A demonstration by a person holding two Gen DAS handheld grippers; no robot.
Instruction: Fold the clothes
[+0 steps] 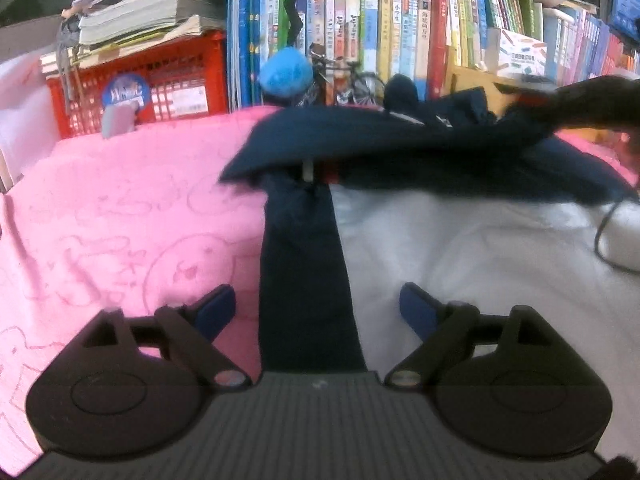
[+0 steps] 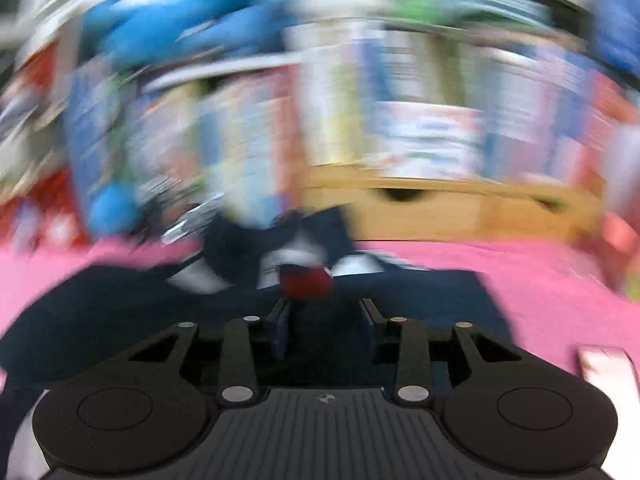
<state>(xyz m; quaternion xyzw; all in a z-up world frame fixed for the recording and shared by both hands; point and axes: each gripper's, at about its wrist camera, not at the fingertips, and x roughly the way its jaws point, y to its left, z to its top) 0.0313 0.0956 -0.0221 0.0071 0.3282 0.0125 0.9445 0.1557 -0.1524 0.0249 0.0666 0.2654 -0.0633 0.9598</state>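
A navy and white garment lies on a pink blanket [image 1: 120,208]. In the left wrist view a navy strip [image 1: 304,272] of it runs up between the fingers of my left gripper [image 1: 316,292], which stands wide open and does not press the cloth. The white panel [image 1: 460,248] spreads to the right. Further back, a navy fold [image 1: 400,144] is raised off the surface toward a dark, blurred shape [image 1: 592,98] at the upper right, apparently my right gripper. In the blurred right wrist view my right gripper [image 2: 326,320] has its jaws drawn close with navy cloth [image 2: 320,312] between them.
A red crate [image 1: 160,80] topped with stacked papers stands at the back left. Beside it are a blue plush ball [image 1: 286,70] and a shelf of books [image 1: 400,32]. A wooden drawer unit [image 2: 440,208] sits behind the blanket. A dark cord [image 1: 604,232] crosses the white cloth at right.
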